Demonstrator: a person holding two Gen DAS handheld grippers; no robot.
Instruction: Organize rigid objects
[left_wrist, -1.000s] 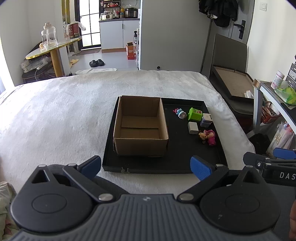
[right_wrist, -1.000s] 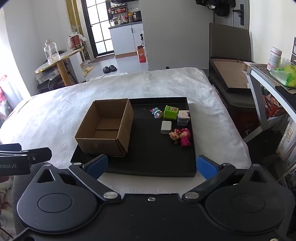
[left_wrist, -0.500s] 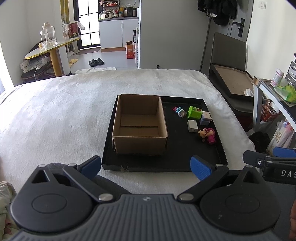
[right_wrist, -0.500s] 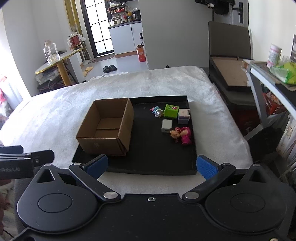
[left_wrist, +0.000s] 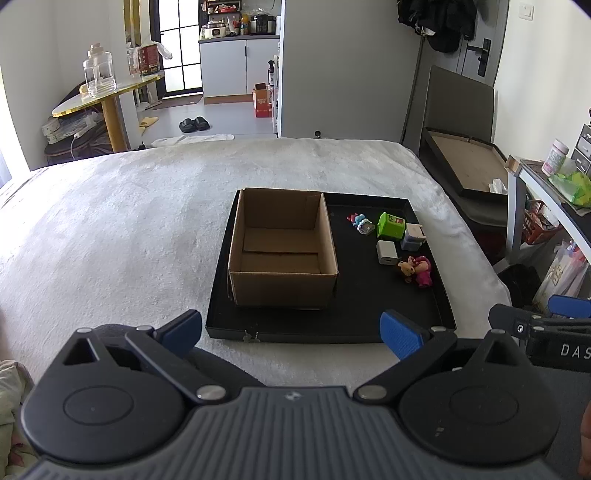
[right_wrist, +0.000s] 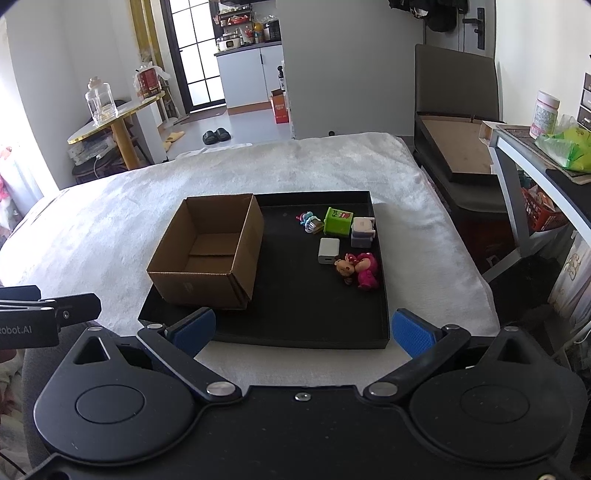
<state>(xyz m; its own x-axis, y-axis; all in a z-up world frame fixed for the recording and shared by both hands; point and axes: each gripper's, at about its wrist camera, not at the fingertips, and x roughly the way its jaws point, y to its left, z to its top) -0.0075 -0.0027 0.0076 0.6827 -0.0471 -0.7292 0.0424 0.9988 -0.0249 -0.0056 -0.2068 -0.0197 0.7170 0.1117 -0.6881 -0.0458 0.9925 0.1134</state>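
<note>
Both grippers are drawing slightly back and up from the black tray (left_wrist: 441, 295). In the left wrist view the tray's near edge now sits higher in frame; in the right wrist view the cardboard box (right_wrist: 207, 258) sits slightly farther right.

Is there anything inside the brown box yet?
No, empty. The cardboard box shows only its bare bottom; the toys lie beside it on the black tray.

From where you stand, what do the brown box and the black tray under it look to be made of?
The box looks like plain corrugated cardboard: matte brown, with folded flaps on its floor and layered edges at the near corner. The tray is matte black with thin upright walls; whether plastic or coated board, I cannot tell.
</note>
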